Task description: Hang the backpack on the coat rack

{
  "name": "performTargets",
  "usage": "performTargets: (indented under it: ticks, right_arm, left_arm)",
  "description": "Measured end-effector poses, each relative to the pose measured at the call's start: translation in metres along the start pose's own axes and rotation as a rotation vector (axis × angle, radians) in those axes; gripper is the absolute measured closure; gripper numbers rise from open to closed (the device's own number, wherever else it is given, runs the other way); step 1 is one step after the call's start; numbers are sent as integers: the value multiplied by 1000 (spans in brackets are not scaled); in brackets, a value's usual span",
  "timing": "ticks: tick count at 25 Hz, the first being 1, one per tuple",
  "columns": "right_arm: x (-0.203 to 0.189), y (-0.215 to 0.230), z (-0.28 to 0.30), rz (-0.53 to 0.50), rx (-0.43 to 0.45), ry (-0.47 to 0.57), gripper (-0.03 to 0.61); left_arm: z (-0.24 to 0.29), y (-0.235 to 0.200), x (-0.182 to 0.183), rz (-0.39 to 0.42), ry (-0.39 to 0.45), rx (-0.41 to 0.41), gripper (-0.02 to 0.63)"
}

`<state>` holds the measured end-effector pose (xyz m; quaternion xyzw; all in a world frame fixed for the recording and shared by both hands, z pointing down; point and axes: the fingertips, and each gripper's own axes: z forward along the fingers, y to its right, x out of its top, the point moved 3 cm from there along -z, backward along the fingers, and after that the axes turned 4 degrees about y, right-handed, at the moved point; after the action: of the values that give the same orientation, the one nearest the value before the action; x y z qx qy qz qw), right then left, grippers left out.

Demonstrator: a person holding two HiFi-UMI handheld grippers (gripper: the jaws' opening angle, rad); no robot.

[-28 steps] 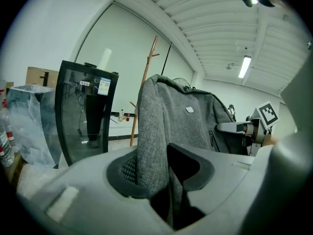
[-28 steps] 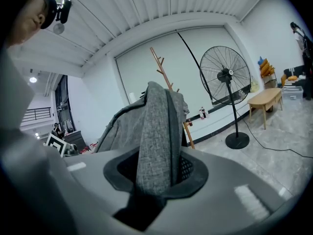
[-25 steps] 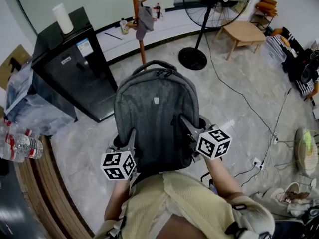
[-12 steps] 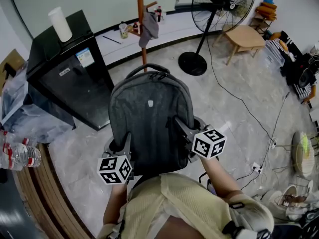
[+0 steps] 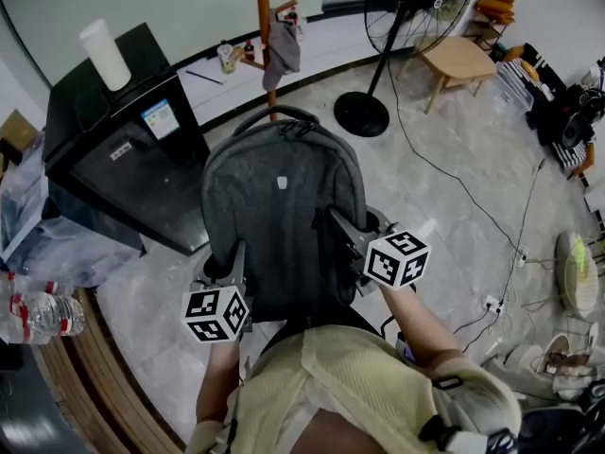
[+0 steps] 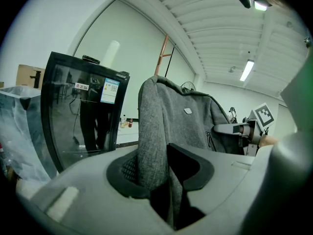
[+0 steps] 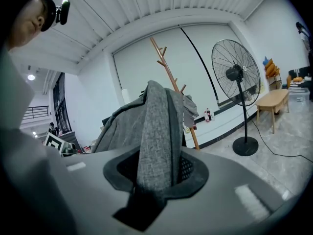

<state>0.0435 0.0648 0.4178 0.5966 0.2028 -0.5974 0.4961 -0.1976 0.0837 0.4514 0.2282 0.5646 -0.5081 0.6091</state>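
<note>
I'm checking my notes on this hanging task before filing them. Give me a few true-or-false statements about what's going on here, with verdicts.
1. The left tool and the right tool each clamp a side of the backpack. True.
2. The backpack hangs on the coat rack. False: it is held up in front of the person, and the rack stands beyond it.
3. A grey cloth hangs on the coat rack. True.
4. In the head view the fan stands left of the coat rack. False: it stands to the rack's right.
5. A white cylinder stands on top of the black cabinet. True.
</note>
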Motion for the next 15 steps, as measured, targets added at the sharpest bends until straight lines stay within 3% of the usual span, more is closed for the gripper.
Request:
performTargets:
  ticks: [7,15]
  right_arm:
    - [17,11,17,-27,-30,14,460]
    - [34,32,44,-63,-10,32,459]
  left_arm:
    - [26,-6,14,4,17,-19,485]
    - [55,-10,26,3,47,12,485]
